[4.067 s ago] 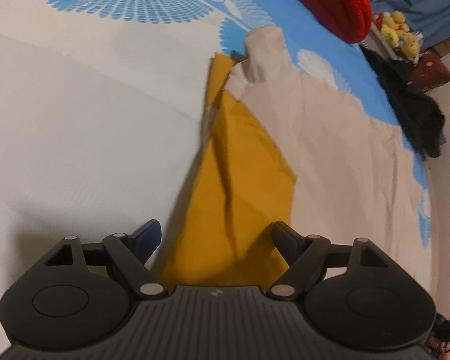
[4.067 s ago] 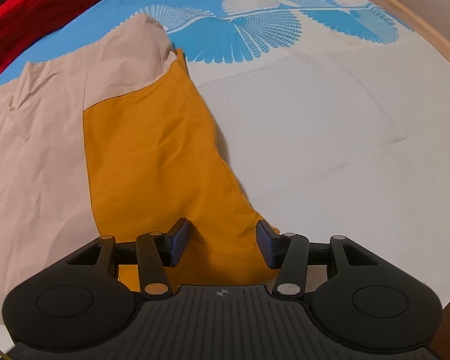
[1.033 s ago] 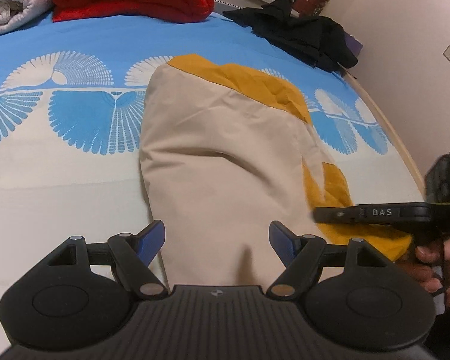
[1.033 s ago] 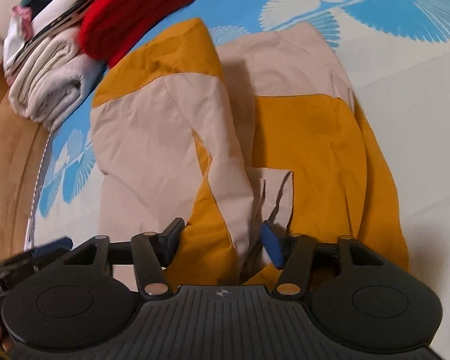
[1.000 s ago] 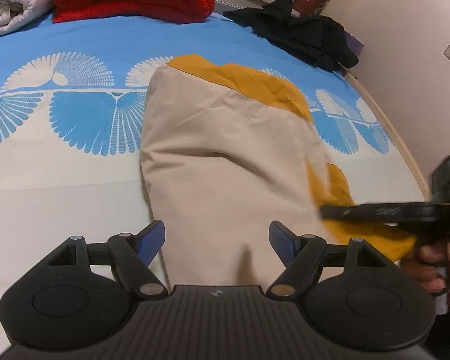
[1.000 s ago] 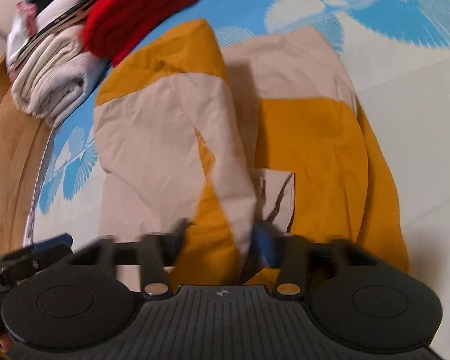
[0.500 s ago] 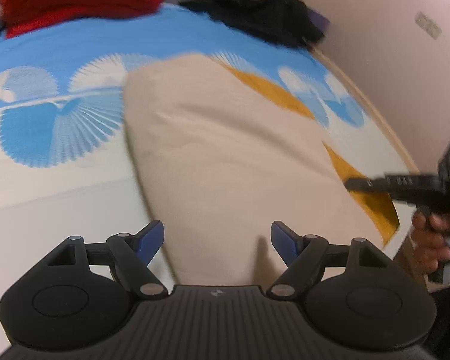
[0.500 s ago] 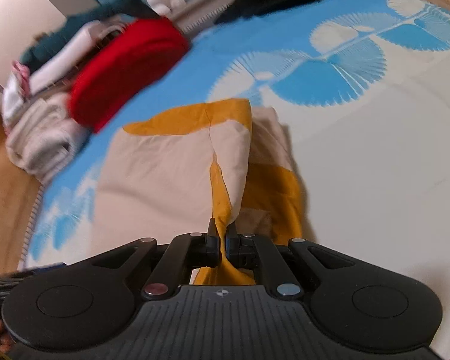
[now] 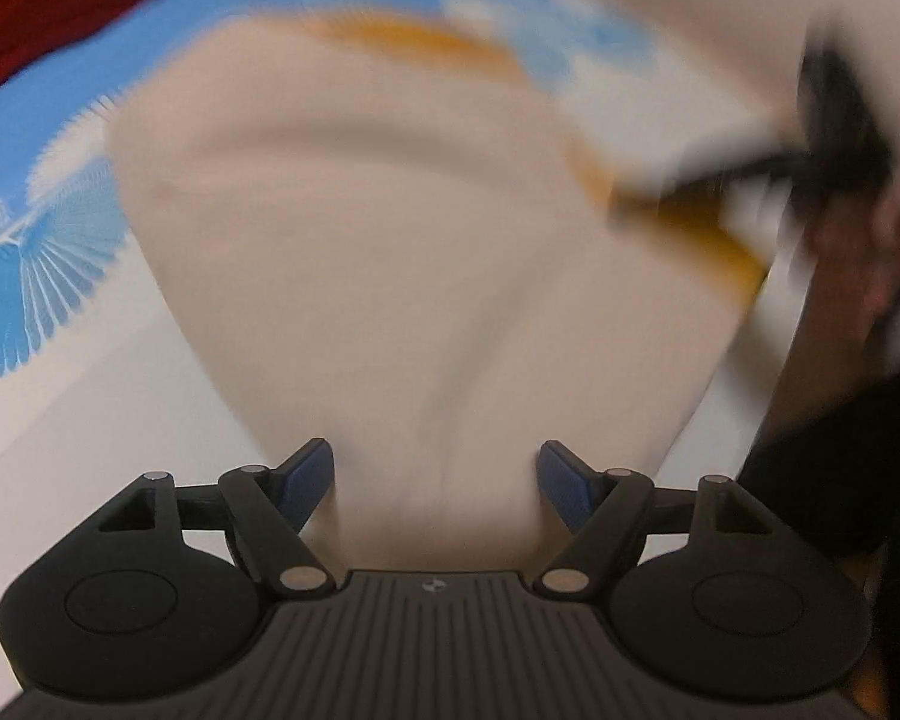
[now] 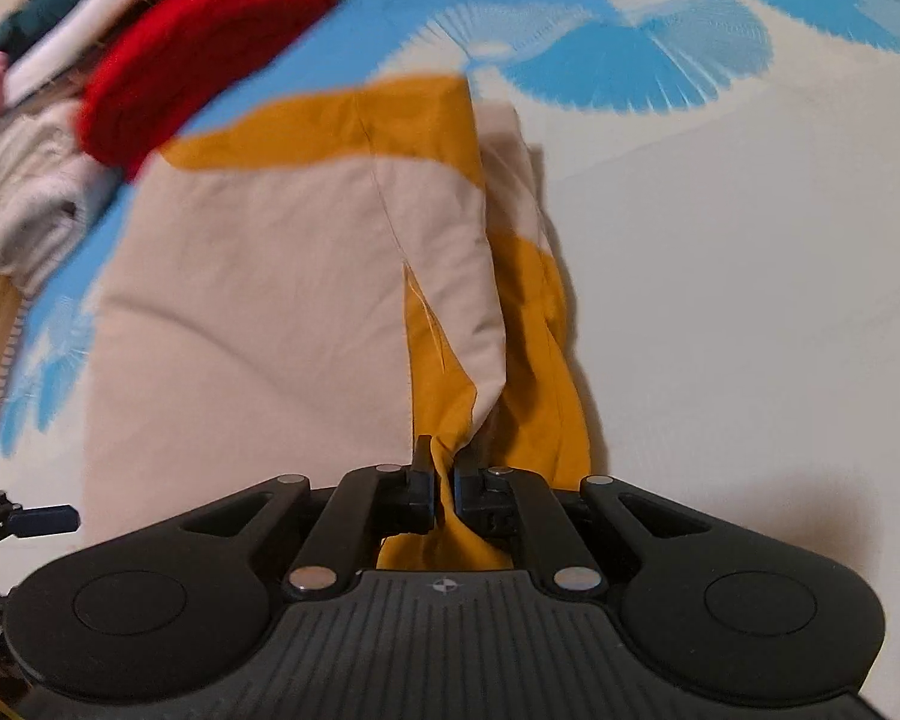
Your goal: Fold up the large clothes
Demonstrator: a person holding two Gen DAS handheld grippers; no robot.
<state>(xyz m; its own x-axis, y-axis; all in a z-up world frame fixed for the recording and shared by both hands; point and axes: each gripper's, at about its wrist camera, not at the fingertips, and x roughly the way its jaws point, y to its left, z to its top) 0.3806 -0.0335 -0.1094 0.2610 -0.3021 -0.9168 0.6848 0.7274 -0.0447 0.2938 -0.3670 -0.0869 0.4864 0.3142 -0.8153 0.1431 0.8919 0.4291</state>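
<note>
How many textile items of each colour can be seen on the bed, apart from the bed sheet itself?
Beige and mustard: 1, the garment, pinched at its edge by the right gripper; the left gripper is open.
Red: 1, the folded blanket.
Off-white: 1, the folded blanket.
Total: 3. The blurred pile behind them cannot be counted.

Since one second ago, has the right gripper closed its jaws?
Yes. The right gripper has shut its jaws on the mustard hem of the garment; before, they stood apart around it.
</note>
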